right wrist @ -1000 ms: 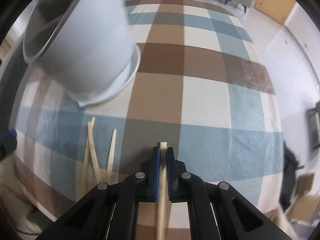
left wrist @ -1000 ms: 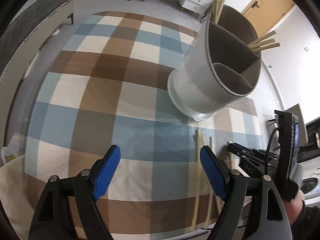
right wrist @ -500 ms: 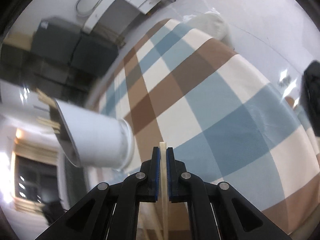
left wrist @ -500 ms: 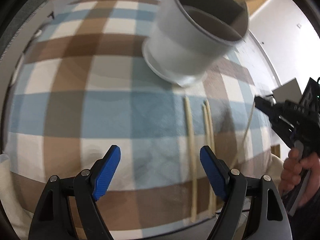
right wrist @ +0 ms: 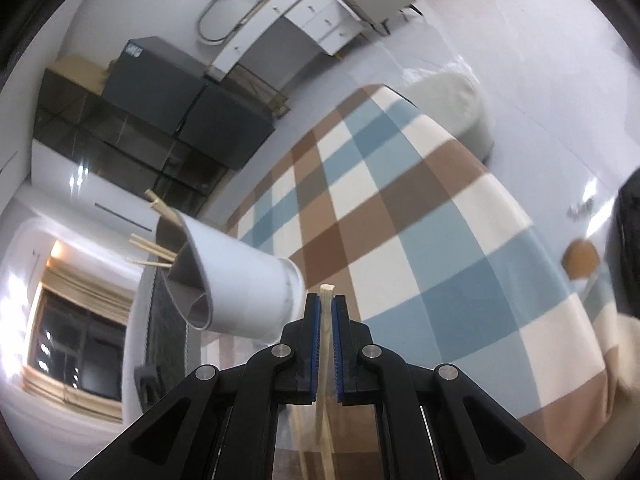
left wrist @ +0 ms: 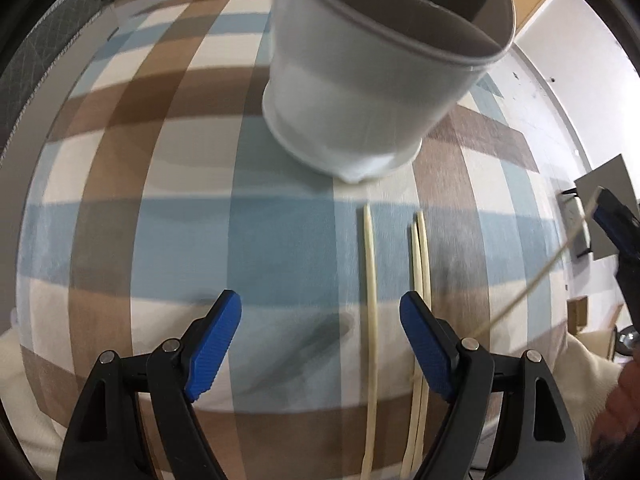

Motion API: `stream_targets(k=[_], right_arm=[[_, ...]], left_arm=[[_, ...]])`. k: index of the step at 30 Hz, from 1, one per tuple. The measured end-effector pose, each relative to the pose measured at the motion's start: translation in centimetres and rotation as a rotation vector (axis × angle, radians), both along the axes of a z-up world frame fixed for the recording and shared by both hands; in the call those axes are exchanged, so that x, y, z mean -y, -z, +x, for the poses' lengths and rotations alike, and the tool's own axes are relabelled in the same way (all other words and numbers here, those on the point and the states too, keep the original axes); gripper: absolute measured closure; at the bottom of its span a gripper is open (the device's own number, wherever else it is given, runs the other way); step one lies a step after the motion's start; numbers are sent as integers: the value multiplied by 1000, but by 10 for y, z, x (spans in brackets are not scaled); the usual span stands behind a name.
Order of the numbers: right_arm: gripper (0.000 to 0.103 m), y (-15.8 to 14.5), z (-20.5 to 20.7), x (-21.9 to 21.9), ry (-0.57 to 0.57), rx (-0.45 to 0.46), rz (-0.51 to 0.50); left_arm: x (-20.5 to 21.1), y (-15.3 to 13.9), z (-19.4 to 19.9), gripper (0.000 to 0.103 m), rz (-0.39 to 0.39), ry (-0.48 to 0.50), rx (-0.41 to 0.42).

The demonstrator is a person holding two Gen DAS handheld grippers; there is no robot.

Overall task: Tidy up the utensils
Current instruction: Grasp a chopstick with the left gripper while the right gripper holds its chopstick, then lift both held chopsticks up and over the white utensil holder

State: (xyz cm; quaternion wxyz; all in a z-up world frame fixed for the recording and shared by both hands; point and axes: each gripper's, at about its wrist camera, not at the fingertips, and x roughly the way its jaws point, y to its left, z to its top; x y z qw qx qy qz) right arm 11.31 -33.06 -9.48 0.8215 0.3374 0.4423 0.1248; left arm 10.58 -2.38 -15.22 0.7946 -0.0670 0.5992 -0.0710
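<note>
The right hand-held gripper (right wrist: 327,312), pinching one chopstick (right wrist: 326,320), has lifted off the checked cloth (left wrist: 180,208) toward the white holder (left wrist: 360,80) (three remain lying there); the left hand-held gripper (left wrist: 320,340) stays spread.

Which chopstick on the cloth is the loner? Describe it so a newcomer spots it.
Start at the white utensil holder on the checked tablecloth. Three pale chopsticks lie in front of its base. The single chopstick lies alone, nearest the open left gripper; the paired chopsticks touch.
</note>
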Motion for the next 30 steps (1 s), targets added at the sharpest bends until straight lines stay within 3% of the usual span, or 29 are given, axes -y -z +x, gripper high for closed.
stream_targets(k=[7,9,10,13,17,23,30], right_arm=[[98,-3,-3,3,-5,7,49],[98,-6,-4,2,-9,11,39],[98,-7,-4,2,-13,14,43],[98,-10,-5,-1,-23,20,36],[98,-15,-8,-6,-42,39,-2],[98,-22,-17,-7,-44,73,-49],[98,-41,-27,-21,-79,171,-116]], left_arm=[[22,0,23,32,65,25,14],[26,2,27,55,79,38,0],[29,5,29,62,76,45,-17],[38,5,34,69,122,70,-15],[53,5,40,100,153,96,5],[63,-1,49,103,97,89,42],[45,-55,24,103,-11,35,236]])
